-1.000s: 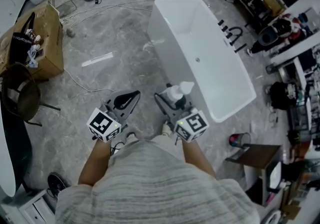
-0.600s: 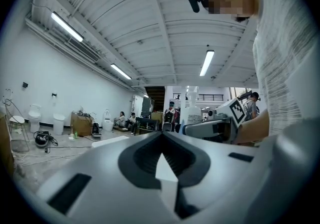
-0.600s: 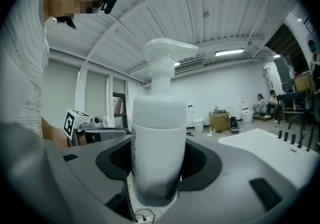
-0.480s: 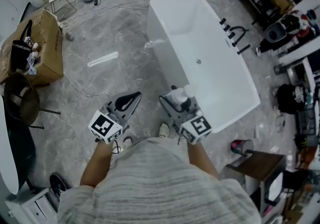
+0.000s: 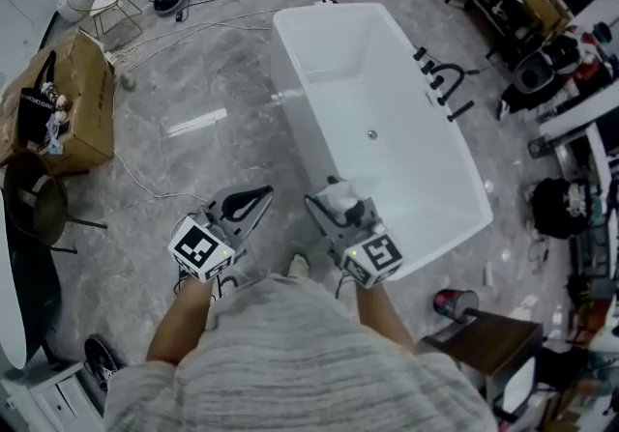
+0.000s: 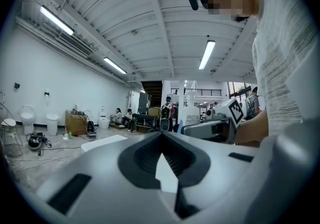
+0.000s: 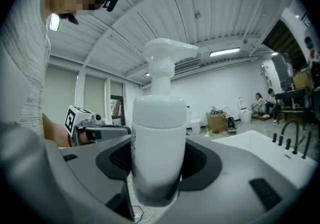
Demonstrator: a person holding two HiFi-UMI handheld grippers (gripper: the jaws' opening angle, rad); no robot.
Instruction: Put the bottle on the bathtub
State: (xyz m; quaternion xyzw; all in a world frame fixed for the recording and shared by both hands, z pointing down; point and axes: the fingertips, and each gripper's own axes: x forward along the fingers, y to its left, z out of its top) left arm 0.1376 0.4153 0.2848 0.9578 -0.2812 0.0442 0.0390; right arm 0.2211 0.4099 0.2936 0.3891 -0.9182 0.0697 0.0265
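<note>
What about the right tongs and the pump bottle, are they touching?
Touching. The right gripper view shows the right tongs closed against both sides of the white pump bottle, which stands upright between them.

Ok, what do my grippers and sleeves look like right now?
Both are light grey wedge-shaped tools with black-padded claws: left claw, right claw. Each carries a white cube with black square markers. The person wears a grey striped short-sleeved top.
</note>
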